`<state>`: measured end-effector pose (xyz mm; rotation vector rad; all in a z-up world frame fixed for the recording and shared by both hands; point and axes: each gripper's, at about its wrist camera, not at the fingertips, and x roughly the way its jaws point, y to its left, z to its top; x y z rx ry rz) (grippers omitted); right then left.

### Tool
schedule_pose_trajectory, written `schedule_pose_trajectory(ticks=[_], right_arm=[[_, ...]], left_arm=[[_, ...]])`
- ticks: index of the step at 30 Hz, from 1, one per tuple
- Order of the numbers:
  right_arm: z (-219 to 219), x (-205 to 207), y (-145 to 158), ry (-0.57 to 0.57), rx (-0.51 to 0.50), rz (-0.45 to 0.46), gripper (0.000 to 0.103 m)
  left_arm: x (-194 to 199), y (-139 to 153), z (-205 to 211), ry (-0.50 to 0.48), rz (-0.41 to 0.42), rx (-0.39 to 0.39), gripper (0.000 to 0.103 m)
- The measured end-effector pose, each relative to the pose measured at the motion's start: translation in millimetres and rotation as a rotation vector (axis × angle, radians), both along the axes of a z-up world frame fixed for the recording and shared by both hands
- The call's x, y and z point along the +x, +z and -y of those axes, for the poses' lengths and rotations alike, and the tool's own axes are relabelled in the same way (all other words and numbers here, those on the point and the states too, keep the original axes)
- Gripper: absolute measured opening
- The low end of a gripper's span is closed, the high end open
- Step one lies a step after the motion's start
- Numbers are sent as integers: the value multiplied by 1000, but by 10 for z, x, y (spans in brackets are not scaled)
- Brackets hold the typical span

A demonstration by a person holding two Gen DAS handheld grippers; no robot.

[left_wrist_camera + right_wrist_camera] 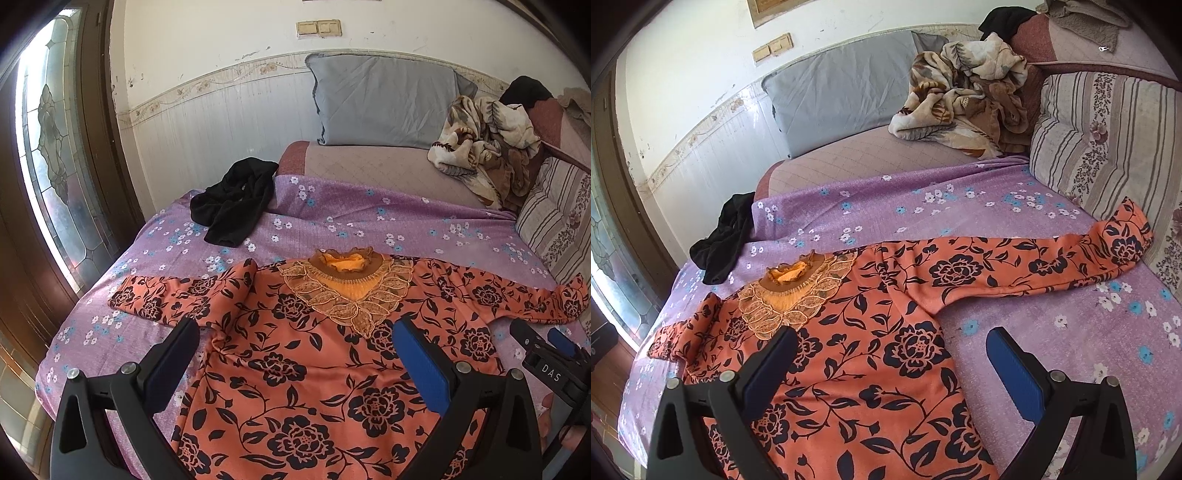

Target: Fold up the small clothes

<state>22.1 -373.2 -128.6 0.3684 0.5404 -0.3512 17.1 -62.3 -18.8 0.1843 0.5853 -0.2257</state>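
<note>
Orange flowered top [303,354]: spread flat on bed [332,218], collar at 12 o'clock. Black garment [234,201]: 10 o'clock of it. Left gripper [295,354], right gripper [892,363]: jaws wide apart, empty, above top.

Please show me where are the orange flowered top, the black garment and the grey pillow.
orange flowered top [295,354]: left wrist view, on its chest below the lace collar.
black garment [232,206]: left wrist view, on its crumpled middle.
grey pillow [846,88]: right wrist view, on its front face.

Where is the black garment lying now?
The black garment lies crumpled on the purple sheet, beyond the orange top's left sleeve, near the window-side edge.
</note>
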Motion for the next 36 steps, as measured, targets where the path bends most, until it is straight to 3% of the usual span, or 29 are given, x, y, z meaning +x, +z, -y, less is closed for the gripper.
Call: schedule_pose_trajectory(ticks=[36], right_arm=[[-165,318,-196,36,-80,-104,103]], left_arm=[[420,-381,-22,-9,-53,-16,103]])
